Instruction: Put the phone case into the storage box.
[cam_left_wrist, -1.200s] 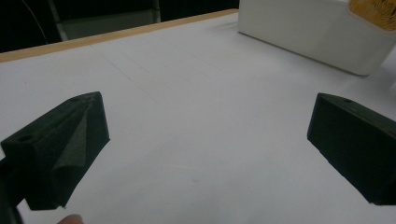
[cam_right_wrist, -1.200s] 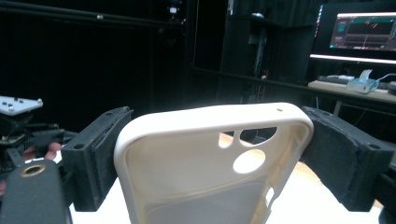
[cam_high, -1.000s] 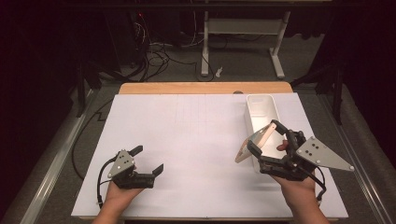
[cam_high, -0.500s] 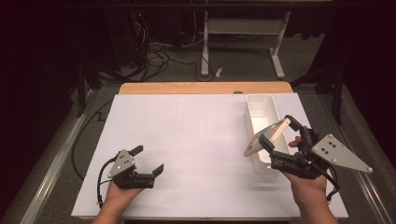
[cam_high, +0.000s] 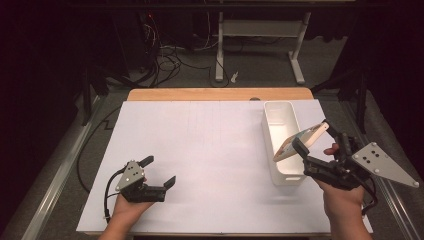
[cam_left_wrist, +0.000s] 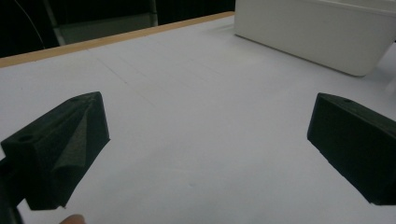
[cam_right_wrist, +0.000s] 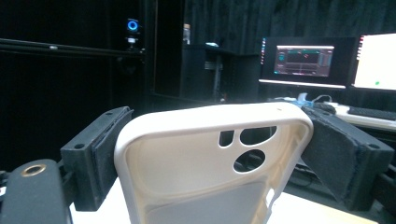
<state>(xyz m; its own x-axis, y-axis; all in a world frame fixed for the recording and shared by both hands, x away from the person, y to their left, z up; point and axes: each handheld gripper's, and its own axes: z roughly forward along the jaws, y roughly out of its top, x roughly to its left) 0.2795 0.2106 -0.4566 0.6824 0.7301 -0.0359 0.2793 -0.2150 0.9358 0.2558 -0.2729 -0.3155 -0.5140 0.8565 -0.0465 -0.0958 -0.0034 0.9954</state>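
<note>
Since a second ago you have carried your right gripper (cam_high: 311, 141) to the right and a little away from you, and the phone case (cam_high: 300, 142) has gone with it: it hung over the white sheet left of the white bin (cam_high: 281, 114) then, and it now sits above the bin's near half. Your left gripper (cam_high: 159, 171) has not shifted; it rests on the white table cover (cam_high: 210, 150) near the front left corner.

Right gripper: jaws closed on the phone case, one pad against each long side edge, as the right gripper view confirms (cam_right_wrist: 212, 158). The case is cream-coloured. In the high view its long axis runs from lower left to upper right, with the upper right end raised, so it is tilted and not level. In the right gripper view the open inner side faces the camera and the camera cut-outs sit near the far end. Whether the lower end touches the bin rim cannot be told from the high view; it appears to be just clear.

Left gripper: jaws spread wide and holding nothing.
</note>
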